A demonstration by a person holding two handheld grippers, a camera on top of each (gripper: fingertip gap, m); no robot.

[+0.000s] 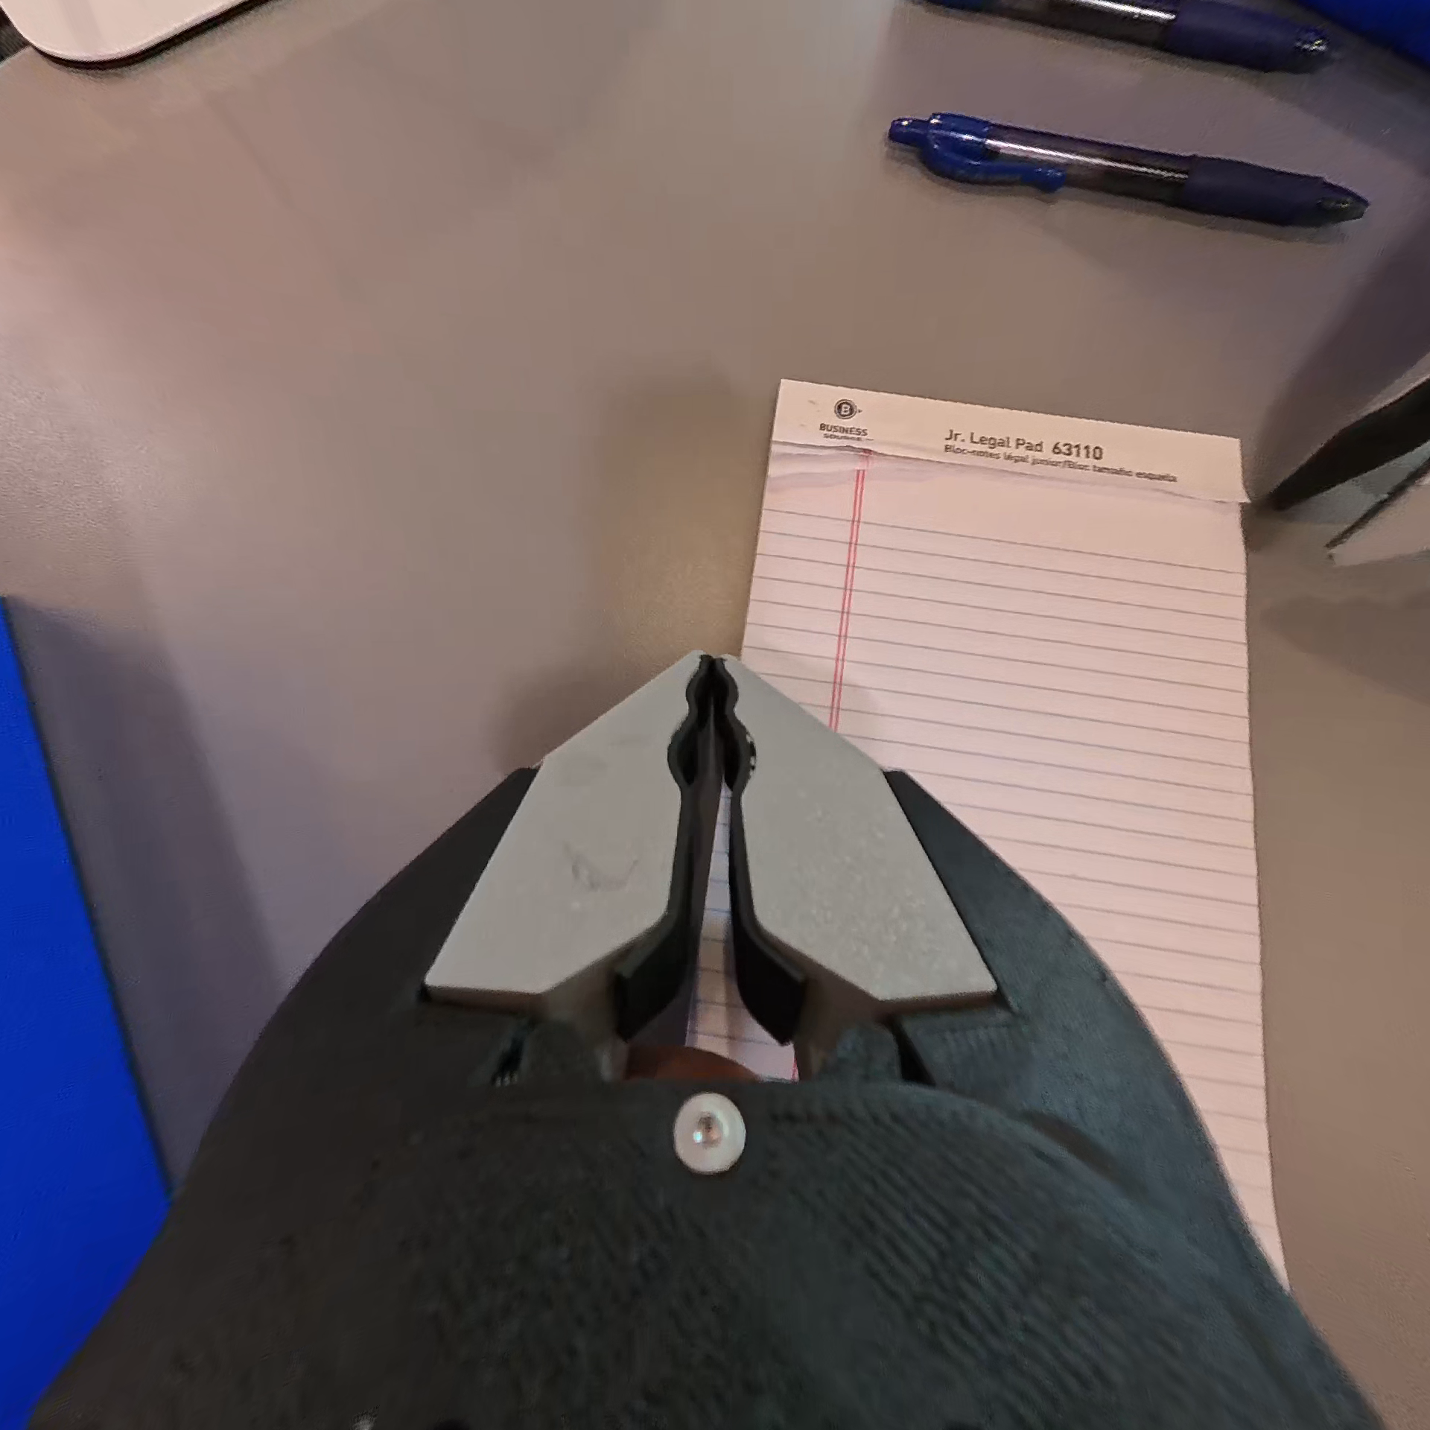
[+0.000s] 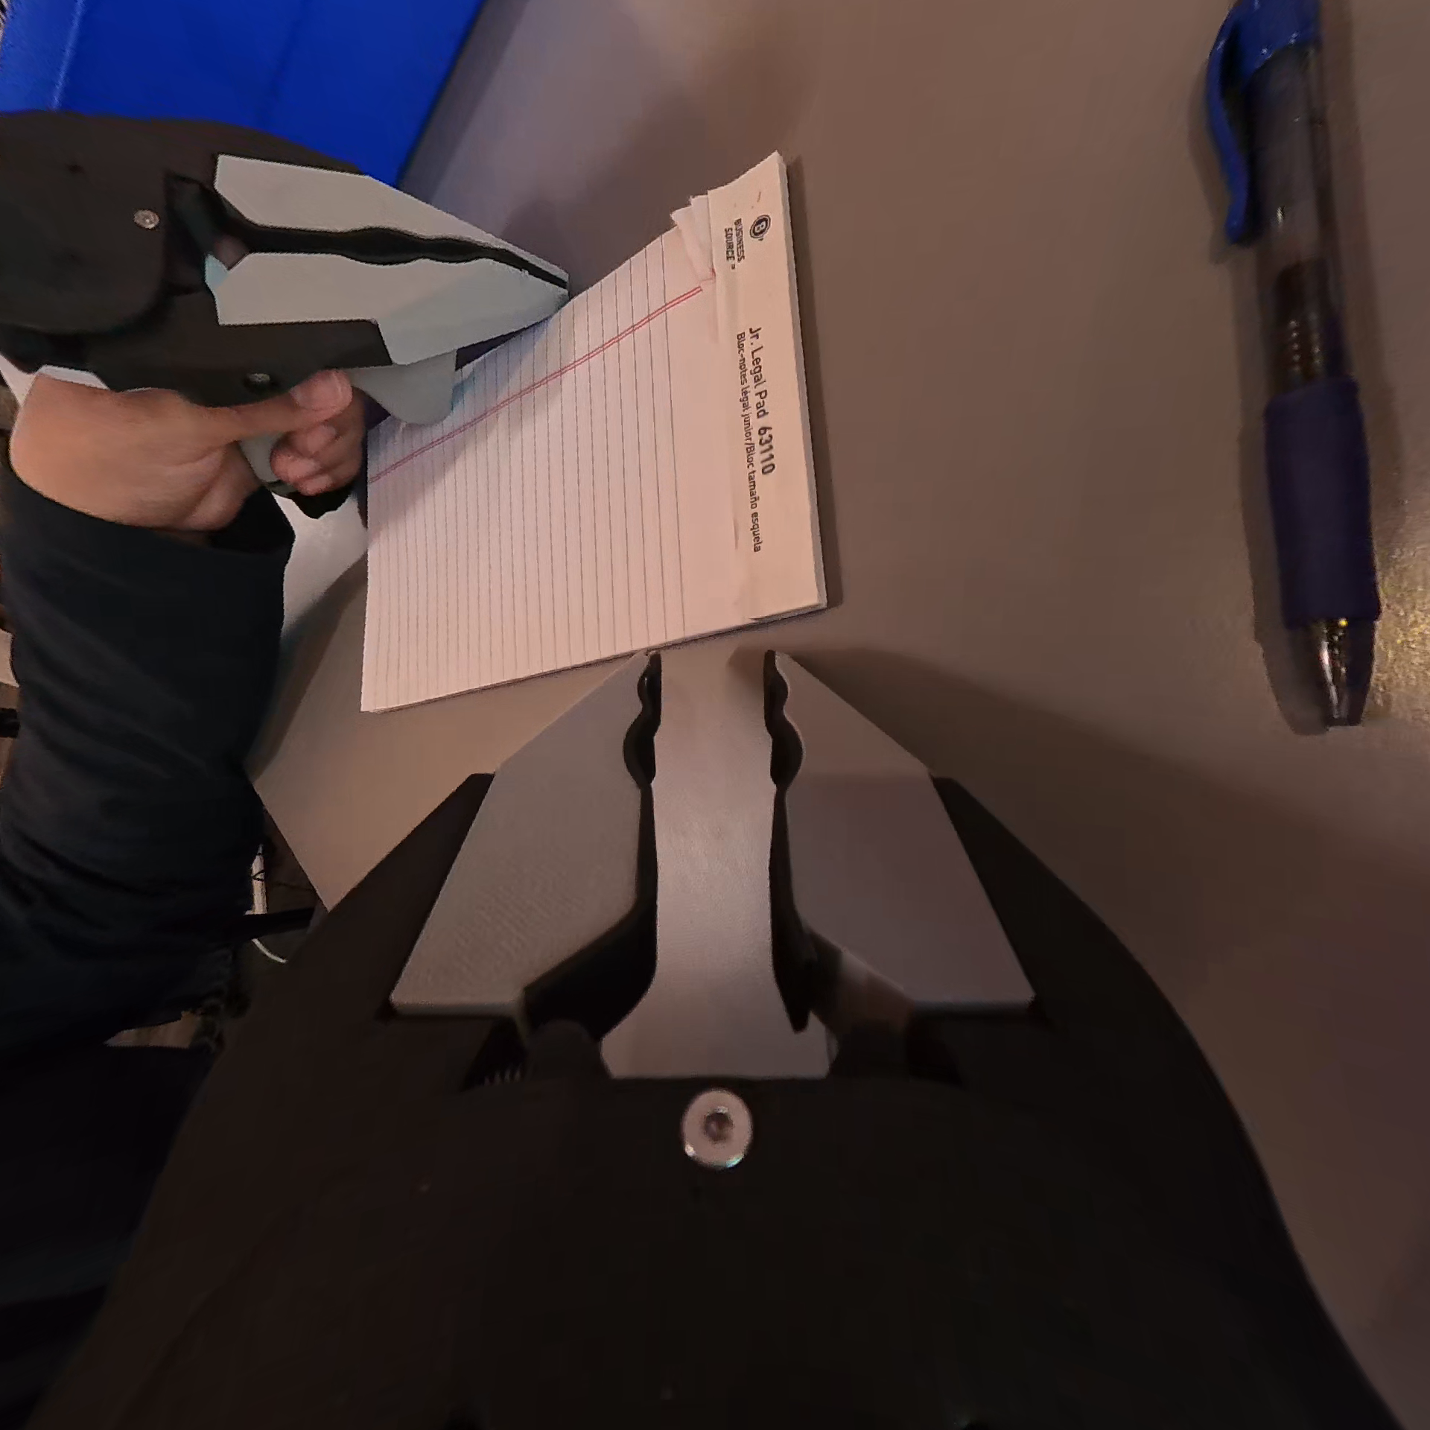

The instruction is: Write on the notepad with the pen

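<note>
A white lined notepad [image 1: 1006, 696] lies flat on the grey table [image 1: 387, 387]; it also shows in the right wrist view [image 2: 557, 480]. My left gripper [image 1: 712, 664] is shut, its pads meeting at the tip, over the notepad's left edge; the right wrist view shows it [image 2: 559, 280] there too. My right gripper [image 2: 712, 664] is open with only tabletop between its pads, just off the notepad's right edge near the header. A blue pen [image 2: 1300, 387] lies on the table to its right, untouched. The same pen [image 1: 1122, 166] shows beyond the notepad in the left wrist view.
A second blue pen [image 1: 1161, 31] lies farther back. A blue object [image 1: 62, 928] borders the table on the left. A white object [image 1: 116, 31] sits at the far left corner. A hand [image 2: 178, 456] holds the left gripper. There is about 15 cm between the tips of the two grippers. The blue pen [image 2: 1300, 387] is about 11 cm from my right fingertips and 20 cm from my left. The left camera catches it too, in the left wrist view [image 1: 1185, 165].
</note>
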